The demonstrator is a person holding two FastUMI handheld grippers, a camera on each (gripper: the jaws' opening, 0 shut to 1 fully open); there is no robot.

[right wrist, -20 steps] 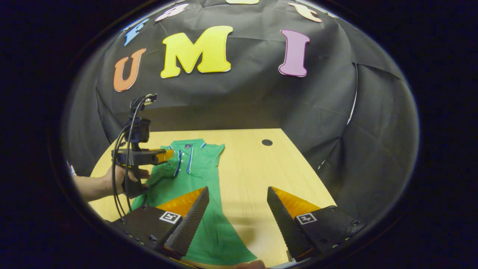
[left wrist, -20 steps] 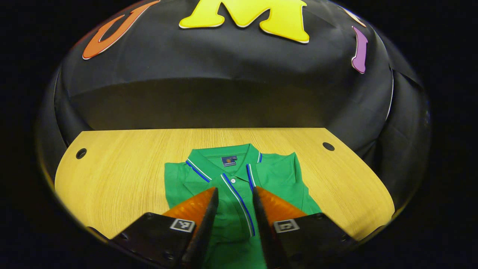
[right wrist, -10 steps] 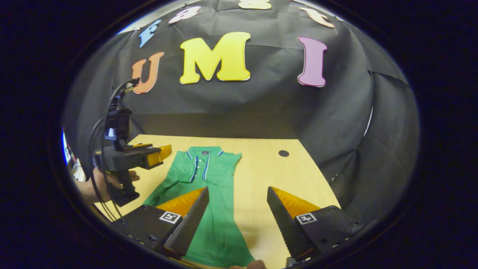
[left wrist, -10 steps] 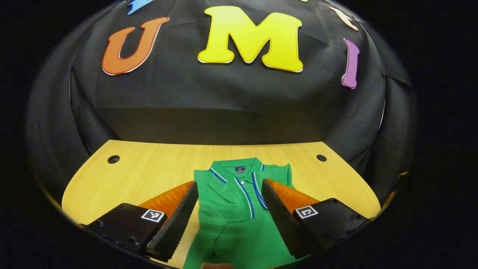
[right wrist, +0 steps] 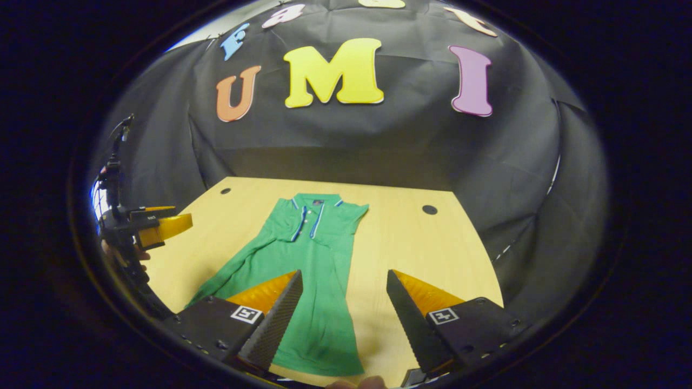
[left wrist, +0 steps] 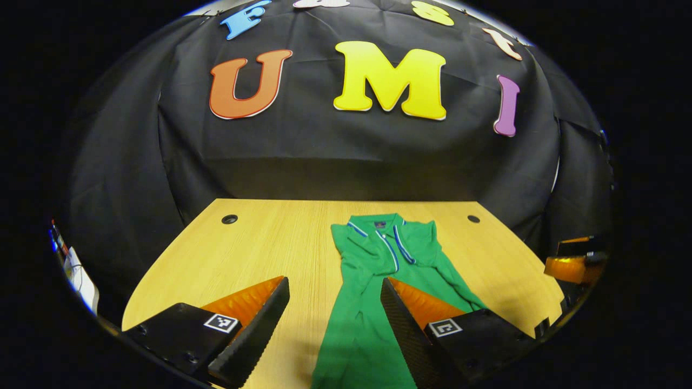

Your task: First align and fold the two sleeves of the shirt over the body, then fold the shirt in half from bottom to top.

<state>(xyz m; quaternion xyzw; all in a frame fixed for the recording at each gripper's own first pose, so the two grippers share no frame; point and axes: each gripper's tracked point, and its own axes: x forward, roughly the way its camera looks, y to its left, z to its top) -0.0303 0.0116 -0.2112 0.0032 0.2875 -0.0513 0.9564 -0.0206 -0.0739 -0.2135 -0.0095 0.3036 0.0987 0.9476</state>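
Now, step: sleeves look folded in; bottom-to-top fold pending.
Shirt (right wrist: 319, 254): flat on surface (right wrist: 411, 243).
Left gripper (left wrist: 335, 313): agape, empty.
Right gripper (right wrist: 343, 308): agape, empty.
Next: pinch hem corners.

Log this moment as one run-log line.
stage: sleeves folded, bottom fold pending | shirt: flat on table | left gripper: open, holding nothing | right gripper: open, holding nothing

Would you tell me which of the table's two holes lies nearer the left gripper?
The hole on the left gripper's side of the shirt; the other hole lies beyond it.
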